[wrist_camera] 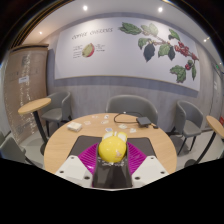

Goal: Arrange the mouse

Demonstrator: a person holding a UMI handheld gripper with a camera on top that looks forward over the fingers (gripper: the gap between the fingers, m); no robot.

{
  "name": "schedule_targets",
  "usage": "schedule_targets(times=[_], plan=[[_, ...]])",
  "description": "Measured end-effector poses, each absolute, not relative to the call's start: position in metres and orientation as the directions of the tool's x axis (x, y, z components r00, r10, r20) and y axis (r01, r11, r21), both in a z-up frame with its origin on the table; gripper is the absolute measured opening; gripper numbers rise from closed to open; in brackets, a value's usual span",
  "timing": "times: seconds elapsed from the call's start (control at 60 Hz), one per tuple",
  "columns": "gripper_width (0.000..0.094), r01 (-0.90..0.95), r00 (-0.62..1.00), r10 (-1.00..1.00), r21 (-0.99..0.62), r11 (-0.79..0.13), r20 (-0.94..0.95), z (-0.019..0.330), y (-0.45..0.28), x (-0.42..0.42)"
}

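A rounded yellow mouse (111, 147) sits between my gripper's (111, 152) two fingers. The magenta pads (90, 157) press on it from both sides. It is held a little above the near part of a round wooden table (70, 140). The mouse's underside and its cable, if any, are hidden by the fingers.
On the table beyond the fingers lie a dark flat object (146, 121), a small white item (75, 126) and a small thing (121, 120) near the middle. Grey chairs (130, 103) stand round the table. A small side table (35, 104) stands to the left.
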State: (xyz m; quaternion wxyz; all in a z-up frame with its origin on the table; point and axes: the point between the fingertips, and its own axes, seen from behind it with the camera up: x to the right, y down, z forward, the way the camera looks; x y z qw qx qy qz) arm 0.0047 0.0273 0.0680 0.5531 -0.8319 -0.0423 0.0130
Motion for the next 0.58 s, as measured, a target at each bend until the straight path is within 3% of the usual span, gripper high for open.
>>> schedule_targets(times=[0.017, 0.083, 0.2, 0.333, 0.467, 0.583], plan=[[0.0389, 0.054, 0.996, 0.088, -0.915, -0.4, 0.02, 0.048, 0.02, 0.012], [0.0389, 0.045, 0.996, 0.093, -0.876, -0.48, 0.001, 0.025, 0.02, 0.012], [0.0407, 0.051, 0.994, 0.108, -0.84, -0.54, -0.009, -0.01, 0.014, 0.014], [0.0527, 0.08, 0.989, 0.147, -0.831, -0.551, -0.002, -0.011, 0.014, 0.014], [0.0868, 0.13, 0.977, 0.211, -0.845, -0.519, 0.021, 0.007, -0.003, 0.012], [0.0864, 0.133, 0.959, 0.283, -0.884, -0.449, 0.001, 0.04, -0.038, 0.007]])
